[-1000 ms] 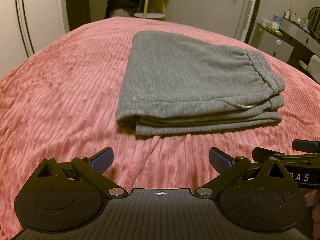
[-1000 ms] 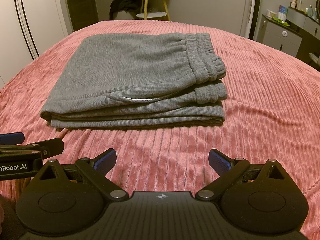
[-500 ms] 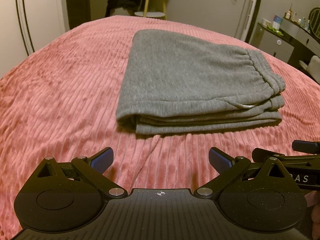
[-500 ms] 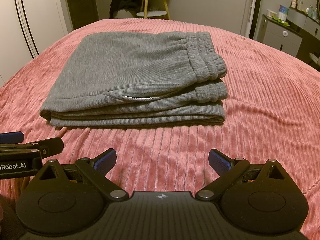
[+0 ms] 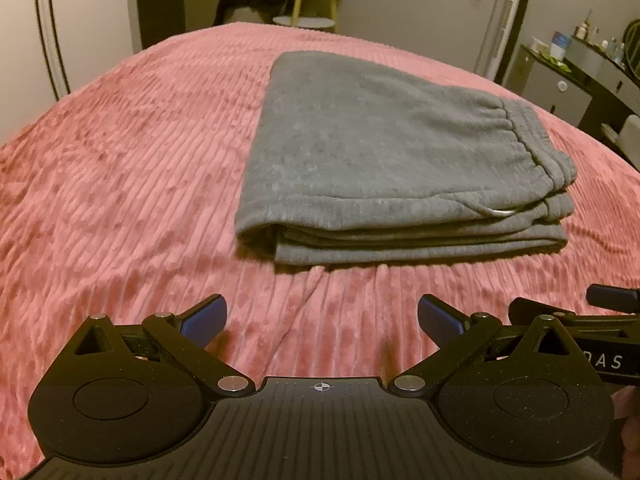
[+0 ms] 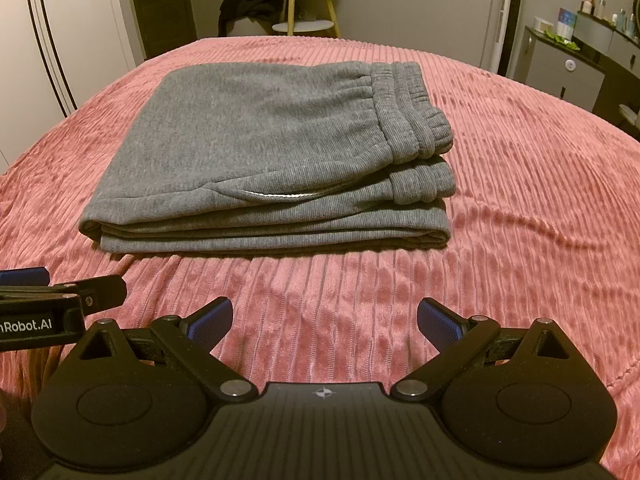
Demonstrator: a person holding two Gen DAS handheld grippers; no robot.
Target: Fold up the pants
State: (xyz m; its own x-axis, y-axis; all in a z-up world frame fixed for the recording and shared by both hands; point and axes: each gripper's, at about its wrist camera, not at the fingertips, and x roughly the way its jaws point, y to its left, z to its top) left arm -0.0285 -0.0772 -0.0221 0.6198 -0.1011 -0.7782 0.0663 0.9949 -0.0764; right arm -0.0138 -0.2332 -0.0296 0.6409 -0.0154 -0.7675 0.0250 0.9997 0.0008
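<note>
Left wrist view shows your left gripper [image 5: 319, 321] spread wide with nothing between its blue pads [image 5: 204, 317], poised over the bedspread [image 5: 120, 184] short of the pants [image 5: 384, 160]. Moving right, the pants lie as a compact grey rectangle near the middle of the bed, apart from both tools. At the far right edge you can see part of your other tool.

From the right wrist view, your right gripper [image 6: 325, 320] is likewise spread wide and holds nothing. By my reading the folding is done: several layers sit stacked with edges roughly flush, the rounded fold on the left and the waistband [image 6: 412, 120] on the right. At most a small tidy-up remains, since one lower layer juts slightly past the upper ones along the near edge.

The pants look like thick, soft fleece knit with a ribbed, gathered elastic waistband and a pale pocket edge [image 6: 280, 195] showing. The bedspread is pink, plush and ridged in long corduroy-like ribs, puckered slightly beside the stack.
</note>
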